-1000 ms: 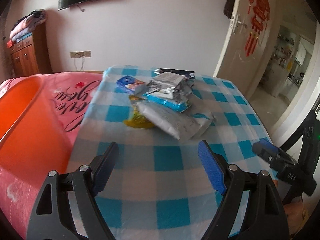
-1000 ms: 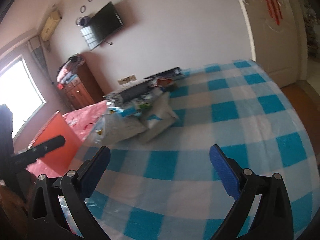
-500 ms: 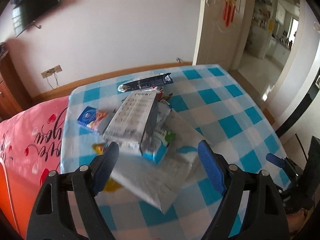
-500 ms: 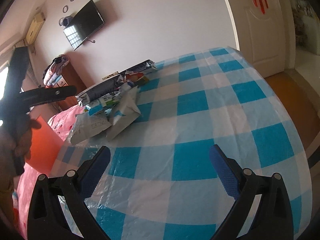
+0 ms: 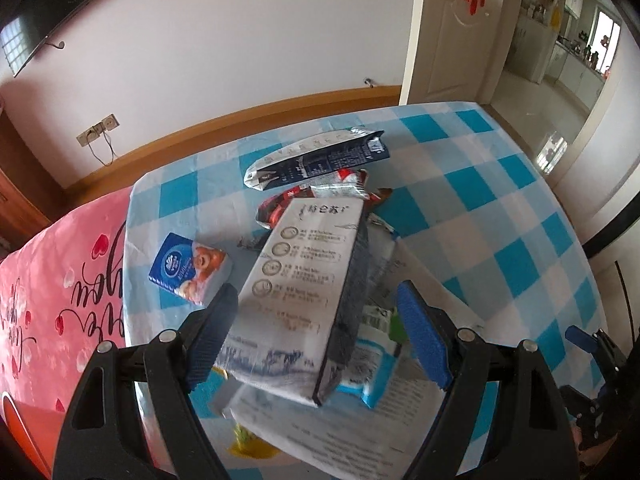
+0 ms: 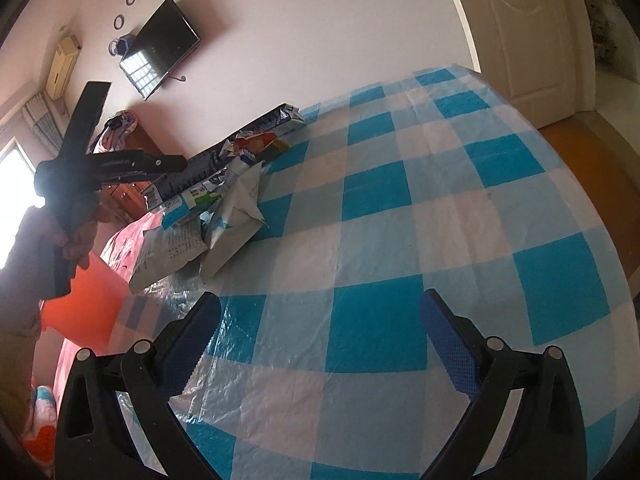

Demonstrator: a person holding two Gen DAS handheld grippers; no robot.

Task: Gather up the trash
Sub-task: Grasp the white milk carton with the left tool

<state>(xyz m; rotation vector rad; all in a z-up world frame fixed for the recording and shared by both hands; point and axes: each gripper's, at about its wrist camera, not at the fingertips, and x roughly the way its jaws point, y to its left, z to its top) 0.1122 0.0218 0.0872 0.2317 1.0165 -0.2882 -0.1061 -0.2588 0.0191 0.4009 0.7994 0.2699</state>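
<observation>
Our left jaws (image 5: 316, 330) stand wide open with the big carton (image 5: 304, 288) between them, but the pads do not press on it yet. A second ago the trash pile (image 5: 320, 240) on the worktop (image 5: 500, 216) was far ahead; now we hang right over it. Our right jaws (image 6: 320, 344) are open and empty, well apart from the pile. We think grabbing the carton comes next.
</observation>
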